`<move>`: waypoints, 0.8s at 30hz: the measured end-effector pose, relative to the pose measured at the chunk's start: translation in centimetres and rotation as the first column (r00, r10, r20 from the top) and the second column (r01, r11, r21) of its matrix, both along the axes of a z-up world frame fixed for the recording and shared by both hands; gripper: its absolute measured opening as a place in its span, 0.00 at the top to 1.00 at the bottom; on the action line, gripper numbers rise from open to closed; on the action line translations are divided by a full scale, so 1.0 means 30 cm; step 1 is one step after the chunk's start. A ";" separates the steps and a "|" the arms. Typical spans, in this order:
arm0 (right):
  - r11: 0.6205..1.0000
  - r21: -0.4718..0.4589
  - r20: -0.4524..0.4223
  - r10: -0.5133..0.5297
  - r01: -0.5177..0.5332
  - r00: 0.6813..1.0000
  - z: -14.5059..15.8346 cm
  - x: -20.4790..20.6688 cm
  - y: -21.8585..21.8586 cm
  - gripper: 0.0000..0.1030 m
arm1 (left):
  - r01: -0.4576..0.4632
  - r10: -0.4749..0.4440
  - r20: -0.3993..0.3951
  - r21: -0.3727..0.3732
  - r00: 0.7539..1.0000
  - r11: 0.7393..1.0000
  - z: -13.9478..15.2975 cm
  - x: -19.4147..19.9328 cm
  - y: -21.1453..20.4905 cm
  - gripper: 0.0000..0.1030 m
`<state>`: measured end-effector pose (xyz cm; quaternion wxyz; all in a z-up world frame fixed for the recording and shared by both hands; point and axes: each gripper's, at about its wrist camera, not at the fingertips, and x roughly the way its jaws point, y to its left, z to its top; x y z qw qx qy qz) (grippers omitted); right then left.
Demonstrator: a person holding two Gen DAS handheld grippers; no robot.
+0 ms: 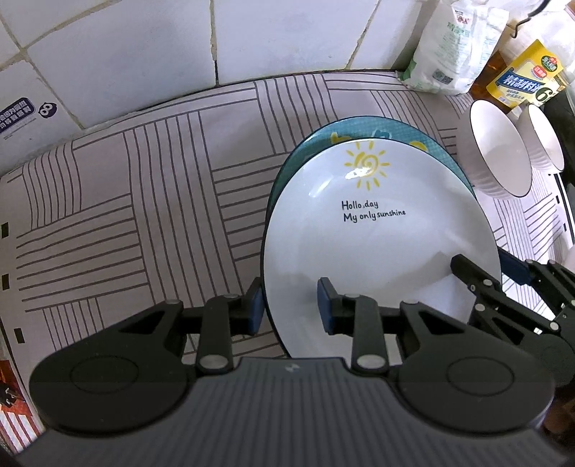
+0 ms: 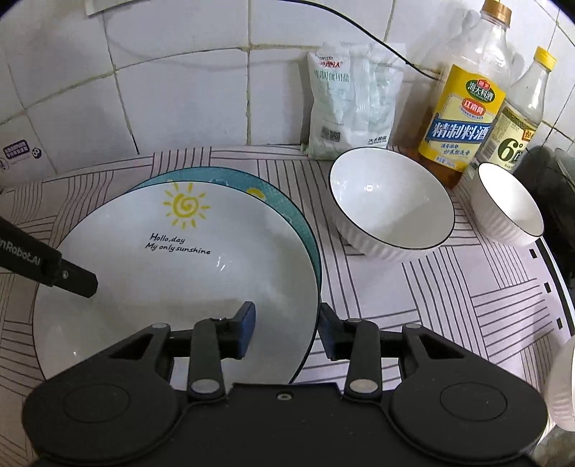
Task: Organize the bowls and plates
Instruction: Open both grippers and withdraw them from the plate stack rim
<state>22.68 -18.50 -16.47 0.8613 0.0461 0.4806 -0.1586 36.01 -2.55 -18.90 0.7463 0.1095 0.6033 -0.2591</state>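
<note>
1. A counter (image 1: 143,201) has a pale cover with dark stripes that make square patterns. Behind it is a wall (image 1: 287,32) of white tiles with dark lines between them.
2. At the back of the counter, against the wall, stands a white bag (image 2: 350,104). Next to it are a big bottle with a yellow label (image 2: 463,104) and a smaller bottle with a yellow cap (image 2: 521,118).
3. A white plate (image 2: 172,287) lies on top of a blue plate (image 2: 287,208). Only the far edge of the blue plate peeks out.
4. The white plate has a thin dark rim, a yellow sun, and the words "Hollo,day My only sunshine".
5. Two white bowls sit to the right of the plates. The near bowl (image 2: 391,204) is just beside the plates, and the far bowl (image 2: 506,204) is a bit more to the right. Both have ribbed sides and a thin dark rim.
6. The left gripper (image 1: 291,305) is wide open. One blue pad is outside the left edge of the white plate, and one pad is over the plate.
7. The right gripper (image 2: 287,330) is wide open too. The right edge of the white plate is between its two blue pads, and they do not squeeze it.
</note>
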 end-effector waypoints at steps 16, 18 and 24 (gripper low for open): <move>1.000 0.020 0.120 0.012 -0.014 0.993 0.010 -0.119 0.005 0.56 | -0.063 0.061 -0.061 -0.030 0.996 0.998 0.040 -0.077 0.075 0.73; 0.999 0.034 0.129 0.033 -0.038 0.991 0.022 -0.150 0.014 0.56 | -0.051 0.049 -0.052 -0.038 0.997 0.998 0.054 -0.102 0.079 0.77; 0.993 0.078 0.146 0.075 -0.087 0.986 0.039 -0.221 0.049 0.59 | -0.053 0.051 -0.035 -0.049 0.998 0.997 0.083 -0.177 0.070 0.80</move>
